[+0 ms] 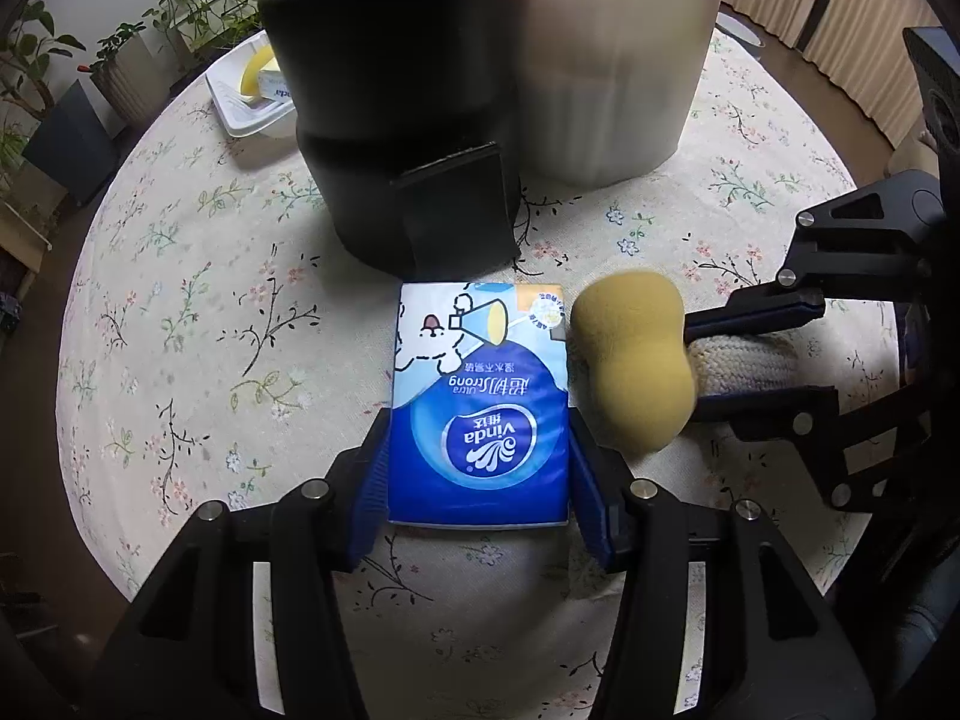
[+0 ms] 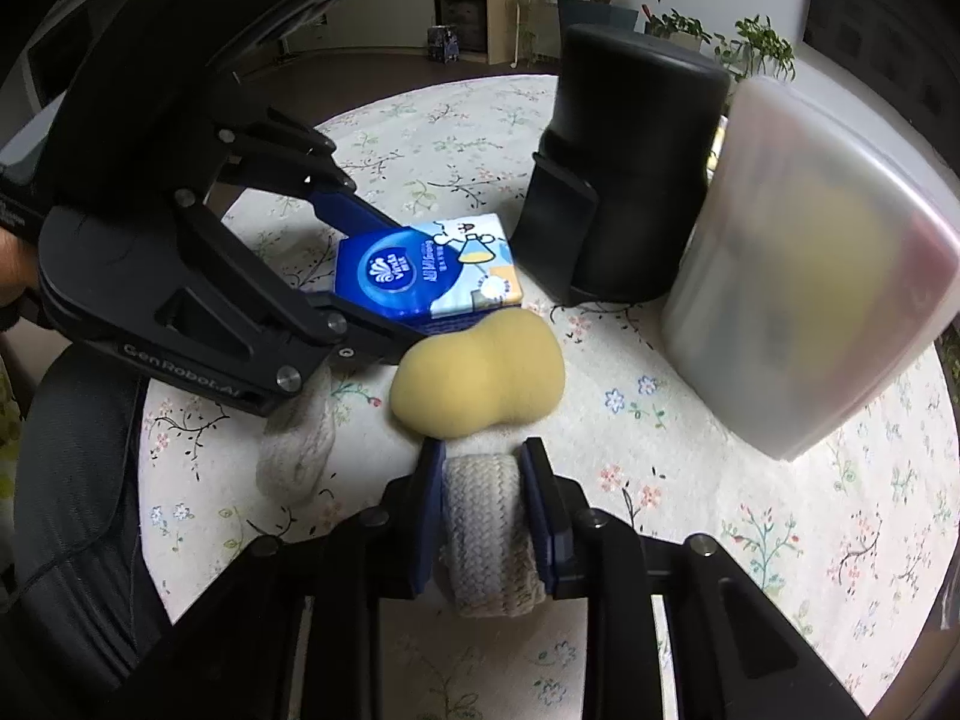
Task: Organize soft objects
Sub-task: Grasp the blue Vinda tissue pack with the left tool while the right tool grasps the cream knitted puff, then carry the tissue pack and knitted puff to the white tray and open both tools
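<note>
A blue Vinda tissue pack [image 1: 478, 420] [image 2: 414, 270] lies flat on the floral tablecloth. My left gripper [image 1: 478, 426] [image 2: 414, 276] straddles it, both blue pads against its long sides. Just to its right in the left wrist view sits a yellow peanut-shaped sponge [image 1: 630, 360] [image 2: 480, 372]. My right gripper [image 2: 483, 456] [image 1: 702, 363] is shut on a white knitted cloth [image 2: 489, 528] [image 1: 744, 360] directly behind the sponge. A second lump of white knit [image 2: 297, 456] rests under the left gripper's frame; whether the two are one piece I cannot tell.
A black cylindrical appliance [image 1: 396, 90] [image 2: 630, 180] and a translucent white bin [image 1: 618, 60] [image 2: 810, 270] stand close behind the pack. A white tray [image 1: 240, 114] holding a yellow item sits at the table's far edge. Potted plants line the wall.
</note>
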Demonstrator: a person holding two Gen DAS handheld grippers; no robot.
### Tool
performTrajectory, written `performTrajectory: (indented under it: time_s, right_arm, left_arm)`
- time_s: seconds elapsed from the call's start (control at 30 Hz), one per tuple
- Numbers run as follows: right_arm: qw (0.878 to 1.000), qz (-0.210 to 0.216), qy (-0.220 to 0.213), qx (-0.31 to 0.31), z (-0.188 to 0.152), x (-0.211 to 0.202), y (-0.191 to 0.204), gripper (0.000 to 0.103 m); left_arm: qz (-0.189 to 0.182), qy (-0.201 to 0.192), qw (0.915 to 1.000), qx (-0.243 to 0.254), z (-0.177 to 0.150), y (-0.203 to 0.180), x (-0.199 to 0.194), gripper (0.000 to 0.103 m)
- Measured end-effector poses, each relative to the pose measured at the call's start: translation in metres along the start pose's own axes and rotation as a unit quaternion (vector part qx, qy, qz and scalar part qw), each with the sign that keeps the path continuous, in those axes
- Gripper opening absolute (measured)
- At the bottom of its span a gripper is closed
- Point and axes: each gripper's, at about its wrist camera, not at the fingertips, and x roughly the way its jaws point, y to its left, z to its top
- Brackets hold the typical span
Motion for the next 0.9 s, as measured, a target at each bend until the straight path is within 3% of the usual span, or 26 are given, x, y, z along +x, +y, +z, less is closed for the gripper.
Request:
performTrajectory:
  time_s: [0.3,0.6,0.9]
  right_arm:
    - [1.000,-0.010,-0.004,0.015,-0.023,-0.041,-0.006,0.027]
    - [0.996,-0.049,-0.050,0.051,-0.039,-0.111,-0.048,0.027]
    - [0.989,-0.098,-0.076,0.076,0.002,-0.143,-0.134,0.027]
  left_arm:
    - [0.009,-0.029,0.9995,-0.012,-0.014,-0.003,-0.027,0.050]
    - [0.021,-0.106,0.9919,-0.066,-0.022,0.013,-0.084,0.050]
    - [0.038,-0.150,0.9810,-0.117,0.012,0.072,-0.118,0.050]
